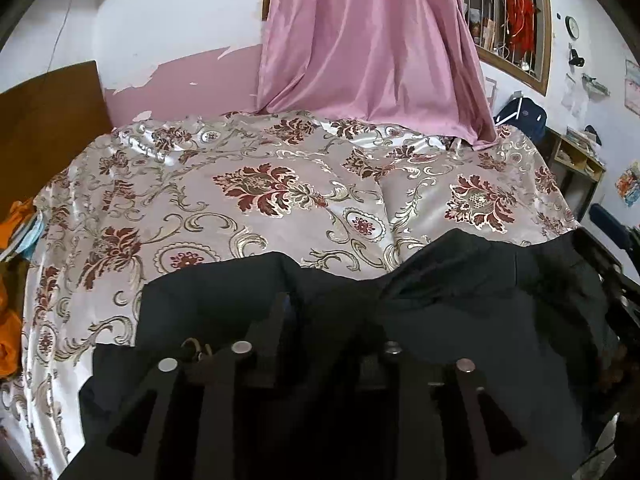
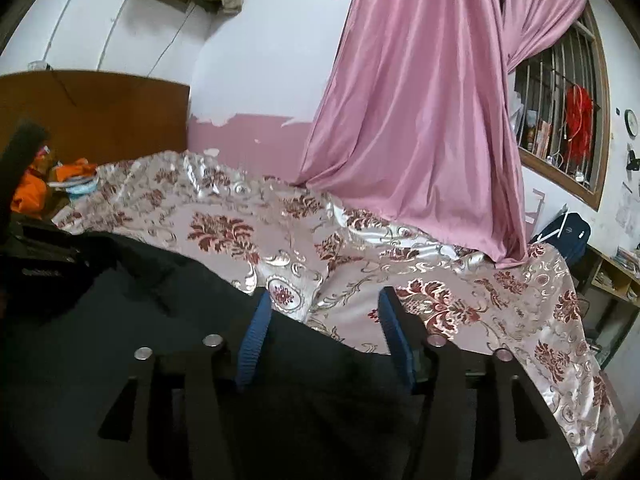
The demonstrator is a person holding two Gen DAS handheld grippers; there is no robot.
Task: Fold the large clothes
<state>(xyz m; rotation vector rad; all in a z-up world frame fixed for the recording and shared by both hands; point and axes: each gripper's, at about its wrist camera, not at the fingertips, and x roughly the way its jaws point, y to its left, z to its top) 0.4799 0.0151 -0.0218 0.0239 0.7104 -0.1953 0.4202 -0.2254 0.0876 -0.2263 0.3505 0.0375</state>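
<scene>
A large black garment (image 1: pixel 460 312) lies on the near part of a bed with a floral satin cover (image 1: pixel 248 200). It also shows in the right wrist view (image 2: pixel 120 320). My left gripper (image 1: pixel 326 316) sits low over the garment's far edge with its fingers apart; the dark fingers blend into the cloth, so I cannot tell whether they hold any. My right gripper (image 2: pixel 326 312) is open above the garment's right edge, its blue-padded fingers (image 2: pixel 252 344) wide apart with nothing between them.
A pink curtain (image 1: pixel 372 40) hangs down onto the far side of the bed. A wooden headboard (image 2: pixel 92 108) and orange items (image 2: pixel 32 188) are at the left. A barred window (image 2: pixel 560 120), a shelf (image 1: pixel 576 156) and a dark backpack (image 2: pixel 568 236) are at the right.
</scene>
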